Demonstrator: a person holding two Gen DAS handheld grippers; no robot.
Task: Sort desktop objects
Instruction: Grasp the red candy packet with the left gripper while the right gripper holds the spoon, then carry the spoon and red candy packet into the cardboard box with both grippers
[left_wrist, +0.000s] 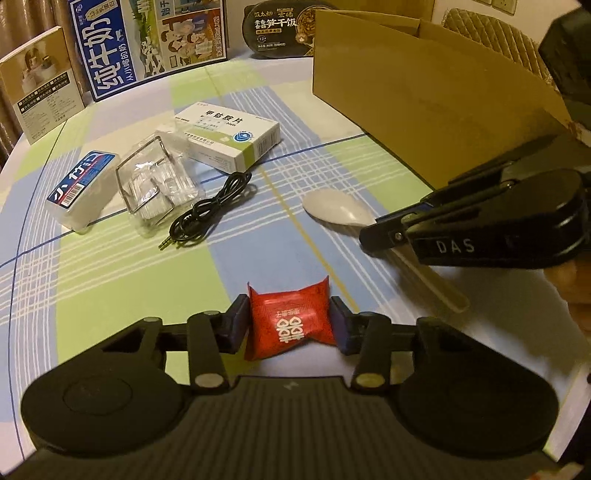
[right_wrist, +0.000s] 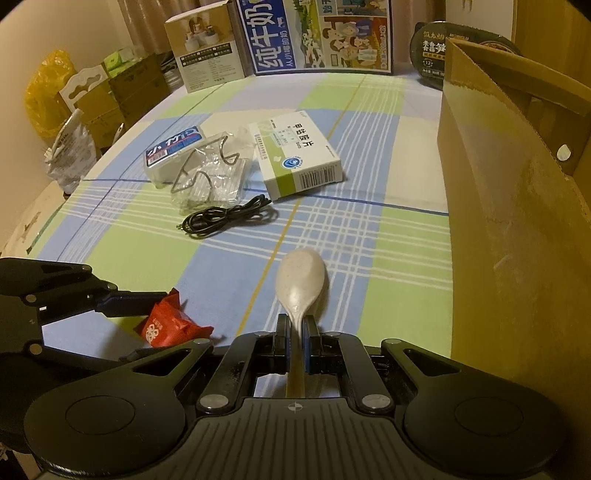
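Fingers (left_wrist: 242, 325) pinching candy (left_wrist: 290, 323), spoon (right_wrist: 301, 284).

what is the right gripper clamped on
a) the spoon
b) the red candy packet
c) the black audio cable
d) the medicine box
a: the right gripper has its pads shut on the handle of the spoon, just behind the bowl; the red candy packet sits in the left gripper instead.
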